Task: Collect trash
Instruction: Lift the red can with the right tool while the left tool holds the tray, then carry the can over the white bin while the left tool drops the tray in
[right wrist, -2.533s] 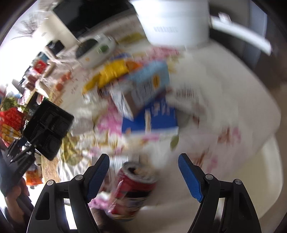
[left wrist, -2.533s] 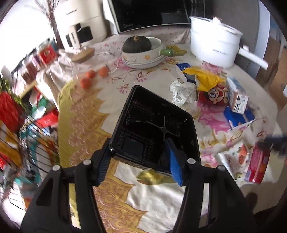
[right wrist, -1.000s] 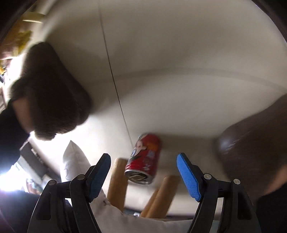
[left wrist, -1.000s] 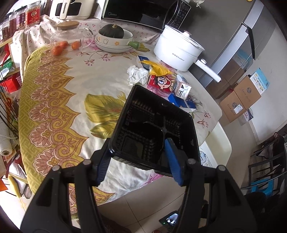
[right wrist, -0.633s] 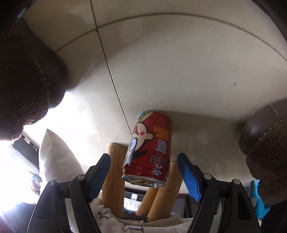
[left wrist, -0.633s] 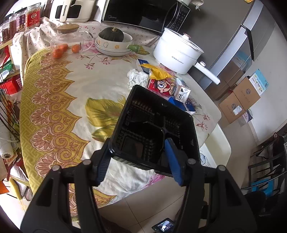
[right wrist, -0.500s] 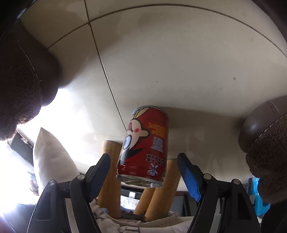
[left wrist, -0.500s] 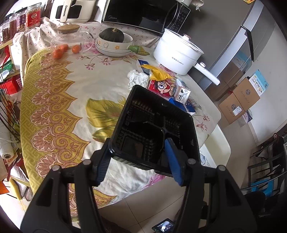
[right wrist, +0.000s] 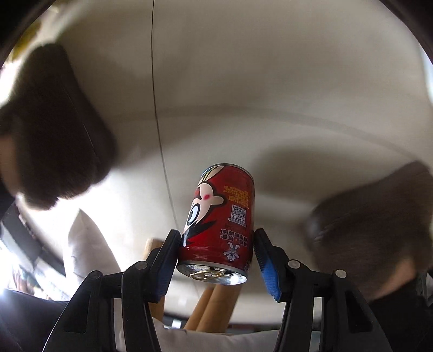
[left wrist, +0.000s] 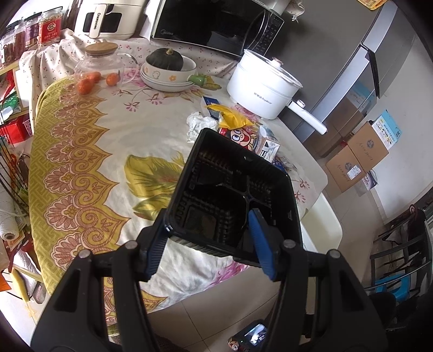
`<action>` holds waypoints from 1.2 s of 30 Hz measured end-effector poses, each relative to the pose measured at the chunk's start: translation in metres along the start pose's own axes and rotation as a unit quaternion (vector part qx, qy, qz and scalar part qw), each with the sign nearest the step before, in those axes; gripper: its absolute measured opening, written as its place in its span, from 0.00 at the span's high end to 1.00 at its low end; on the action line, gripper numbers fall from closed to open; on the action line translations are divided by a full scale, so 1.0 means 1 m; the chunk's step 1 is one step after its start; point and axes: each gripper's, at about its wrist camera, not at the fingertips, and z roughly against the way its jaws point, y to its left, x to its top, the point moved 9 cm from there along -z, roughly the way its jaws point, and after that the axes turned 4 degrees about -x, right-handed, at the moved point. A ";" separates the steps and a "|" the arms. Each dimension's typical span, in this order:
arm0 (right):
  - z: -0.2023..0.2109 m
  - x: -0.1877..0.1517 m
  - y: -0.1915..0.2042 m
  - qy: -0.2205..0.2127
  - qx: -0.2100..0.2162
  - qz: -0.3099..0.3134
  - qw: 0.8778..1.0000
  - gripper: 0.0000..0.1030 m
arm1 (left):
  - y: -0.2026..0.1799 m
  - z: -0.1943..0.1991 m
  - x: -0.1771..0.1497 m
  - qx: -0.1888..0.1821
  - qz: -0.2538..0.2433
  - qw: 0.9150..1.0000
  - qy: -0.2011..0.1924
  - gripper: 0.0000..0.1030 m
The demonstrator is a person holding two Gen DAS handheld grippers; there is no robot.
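Note:
My left gripper (left wrist: 208,243) is shut on the rim of a black plastic meal tray (left wrist: 232,200) and holds it above the table edge. Trash lies on the table beyond it: a crumpled white paper (left wrist: 199,125), a yellow wrapper (left wrist: 232,117), a red cartoon packet (left wrist: 242,136) and a small carton (left wrist: 268,146). My right gripper (right wrist: 216,254) points down at the tiled floor (right wrist: 243,81) and its jaws are closed on the sides of a red cartoon can (right wrist: 219,224), pull-tab end toward the camera.
A white electric pot (left wrist: 262,86), a bowl with a dark squash (left wrist: 169,66), a glass jar with oranges (left wrist: 100,70) and a microwave (left wrist: 216,24) stand at the table's back. Brown furry slippers (right wrist: 54,130) flank the can. Cardboard boxes (left wrist: 357,159) sit at right.
My right gripper's jaws have closed from wide open onto the red can on the floor. The left gripper still holds the black tray, almost unmoved.

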 end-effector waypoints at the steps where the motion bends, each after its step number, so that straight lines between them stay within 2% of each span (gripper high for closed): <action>1: 0.010 0.003 -0.004 -0.014 -0.003 -0.002 1.000 0.45 | -0.002 0.000 0.001 -0.001 -0.001 1.000 -0.001 0.42; 7: 0.085 0.013 -0.036 -0.115 -0.035 -0.011 0.993 0.45 | -0.017 -0.006 0.003 -0.009 -0.011 1.000 0.000 0.42; 14: 0.189 0.024 -0.068 -0.227 -0.007 -0.043 0.973 0.46 | -0.042 -0.018 0.004 -0.017 -0.022 1.000 0.003 0.42; 19: 0.274 0.022 -0.096 -0.314 0.009 -0.065 0.947 0.46 | -0.064 -0.029 0.004 -0.021 -0.036 0.999 0.006 0.42; 25: 0.360 0.010 -0.147 -0.406 0.016 -0.103 0.908 0.46 | -0.092 -0.048 -0.001 -0.015 -0.070 0.997 0.017 0.42; 29: 0.385 -0.002 -0.188 -0.447 0.002 -0.137 0.884 0.46 | -0.111 -0.064 -0.007 -0.016 -0.089 0.995 0.032 0.42; 33: 0.395 -0.013 -0.233 -0.479 0.031 -0.176 0.859 0.46 | -0.134 -0.080 -0.011 -0.018 -0.111 0.993 0.044 0.42; 36: 0.396 -0.017 -0.256 -0.482 0.062 -0.201 0.851 0.46 | -0.154 -0.094 -0.017 -0.020 -0.130 0.990 0.052 0.42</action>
